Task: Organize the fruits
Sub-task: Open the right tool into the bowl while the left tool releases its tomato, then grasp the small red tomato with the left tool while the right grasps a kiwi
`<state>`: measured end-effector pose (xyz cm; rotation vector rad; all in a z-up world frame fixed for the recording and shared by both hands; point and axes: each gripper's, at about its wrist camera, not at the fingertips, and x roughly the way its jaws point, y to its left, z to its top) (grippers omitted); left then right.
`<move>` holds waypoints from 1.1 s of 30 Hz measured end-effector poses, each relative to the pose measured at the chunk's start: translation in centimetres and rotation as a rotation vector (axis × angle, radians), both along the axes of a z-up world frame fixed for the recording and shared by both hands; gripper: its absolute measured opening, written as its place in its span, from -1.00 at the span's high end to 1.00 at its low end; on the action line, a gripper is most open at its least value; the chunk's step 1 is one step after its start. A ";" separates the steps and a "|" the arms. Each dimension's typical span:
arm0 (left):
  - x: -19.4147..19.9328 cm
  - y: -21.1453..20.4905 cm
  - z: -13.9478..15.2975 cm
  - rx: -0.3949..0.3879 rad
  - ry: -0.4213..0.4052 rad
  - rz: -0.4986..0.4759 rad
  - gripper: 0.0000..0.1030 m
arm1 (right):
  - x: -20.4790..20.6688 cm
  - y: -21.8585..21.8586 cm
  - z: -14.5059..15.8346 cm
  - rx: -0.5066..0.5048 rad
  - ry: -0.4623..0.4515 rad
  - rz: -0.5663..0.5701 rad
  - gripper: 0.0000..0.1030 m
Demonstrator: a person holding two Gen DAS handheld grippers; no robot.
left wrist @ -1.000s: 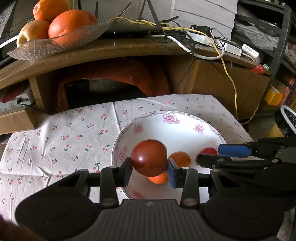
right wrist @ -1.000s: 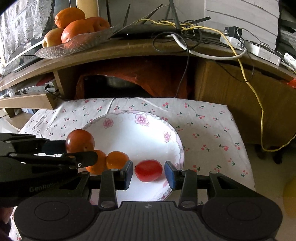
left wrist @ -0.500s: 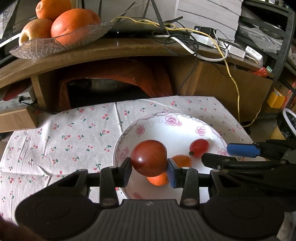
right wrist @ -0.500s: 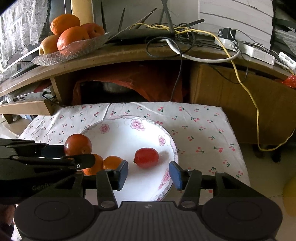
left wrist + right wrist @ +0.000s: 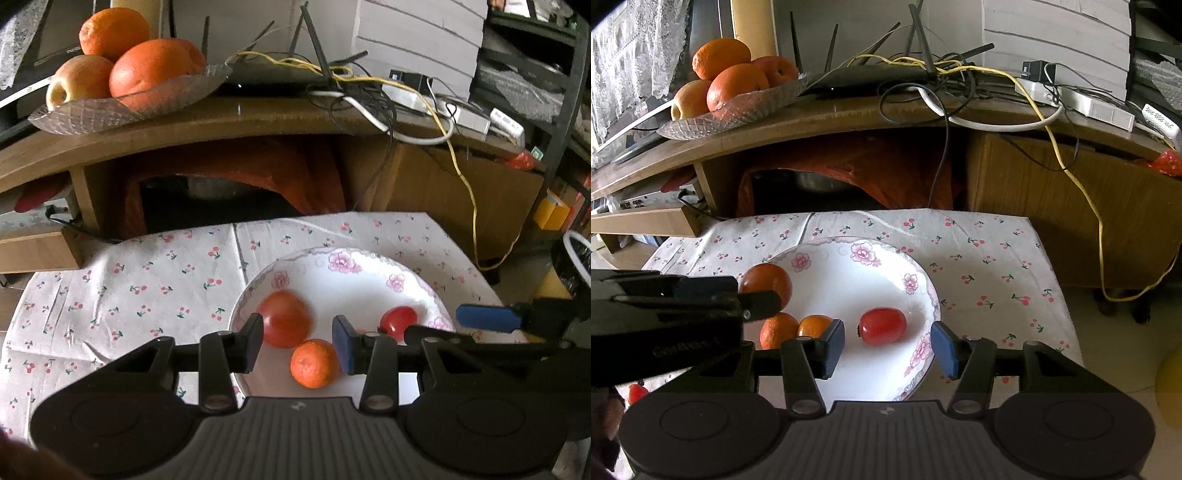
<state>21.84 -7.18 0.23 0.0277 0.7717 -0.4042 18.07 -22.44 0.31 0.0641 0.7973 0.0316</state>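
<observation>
The red fruit [image 5: 283, 319], pinched 0.5 s earlier, has been released by the left gripper [image 5: 297, 343]; its fingers are now spread, nothing held. It is blurred, at 10 o'clock on the plate [image 5: 354, 266], above a tangerine [image 5: 314, 363]. The right gripper [image 5: 888, 343] is spread wide, empty; the tomato [image 5: 882, 325] lies between its fingers, untouched.

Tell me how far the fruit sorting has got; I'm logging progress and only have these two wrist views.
Done: four fruits sit in the floral plate: a large red fruit, two small oranges and a small red fruit. In hand: nothing; the left gripper and right gripper are both open. Left: possibly one small red item beside the plate.
</observation>
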 end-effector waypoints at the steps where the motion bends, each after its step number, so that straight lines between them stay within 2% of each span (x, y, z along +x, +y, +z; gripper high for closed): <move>1: 0.0 0.1 0.2 -0.003 -0.001 0.003 0.10 | -0.1 0.1 0.1 0.001 -0.001 0.000 -0.02; 10: -1.4 1.6 0.8 0.021 -0.009 0.022 0.10 | -1.1 1.1 0.6 0.007 -0.006 0.038 -0.02; 17: -4.6 4.8 0.8 0.060 -0.001 0.021 0.09 | -3.6 2.6 0.3 0.014 0.027 0.115 -0.02; 23: -8.2 8.6 -0.1 0.094 0.035 0.028 0.09 | -5.8 4.2 -0.6 0.039 0.080 0.177 -0.02; 27: -10.6 11.1 -0.8 0.096 0.043 0.014 0.09 | -6.1 5.2 -1.7 0.019 0.105 0.211 -0.02; 31: -11.7 12.0 -2.2 0.151 0.028 -0.028 0.09 | -5.6 6.1 -2.5 -0.002 0.116 0.222 -0.01; 33: -11.6 12.3 -2.7 0.147 0.031 -0.046 0.09 | -5.3 6.3 -2.8 -0.003 0.117 0.228 -0.01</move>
